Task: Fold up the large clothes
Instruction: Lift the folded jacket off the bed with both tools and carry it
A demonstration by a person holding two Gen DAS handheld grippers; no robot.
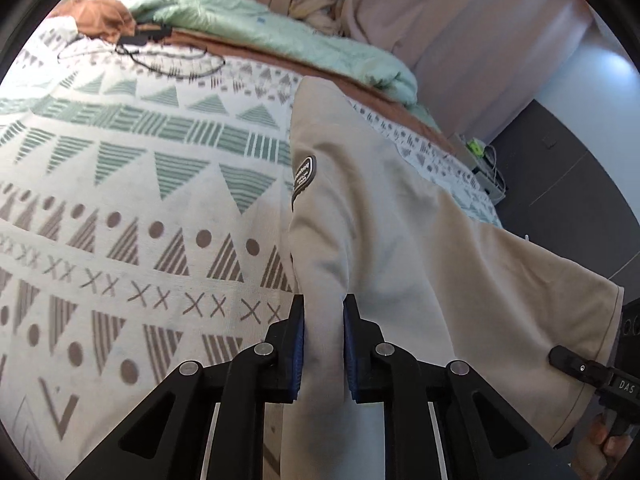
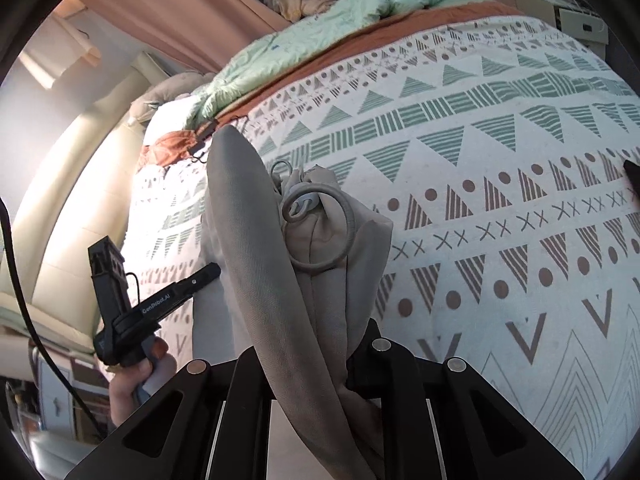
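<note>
A large beige garment (image 1: pixel 380 216) with an oval patch (image 1: pixel 304 176) hangs lifted over the patterned bedspread (image 1: pixel 120 200). In the left wrist view my left gripper (image 1: pixel 323 312) is shut on a fold of it, the cloth filling the gap between the blue pads (image 1: pixel 298 356). In the right wrist view the garment (image 2: pixel 248 240) is bunched, with a grey drawstring (image 2: pixel 320 220) looped on top. My right gripper (image 2: pixel 312 344) is shut on that bunch, and its fingertips are mostly hidden by the cloth. Each view shows the other gripper at the garment's far edge, held by a hand (image 2: pixel 132 384).
A mint-green quilt (image 1: pixel 280 36) and an orange cloth (image 1: pixel 100 16) lie along the bed's far side, with a thin black cable (image 1: pixel 140 60) beside them. Pink curtains (image 1: pixel 460 20) hang behind. A cream headboard (image 2: pixel 80 184) and dark floor (image 1: pixel 568 200) border the bed.
</note>
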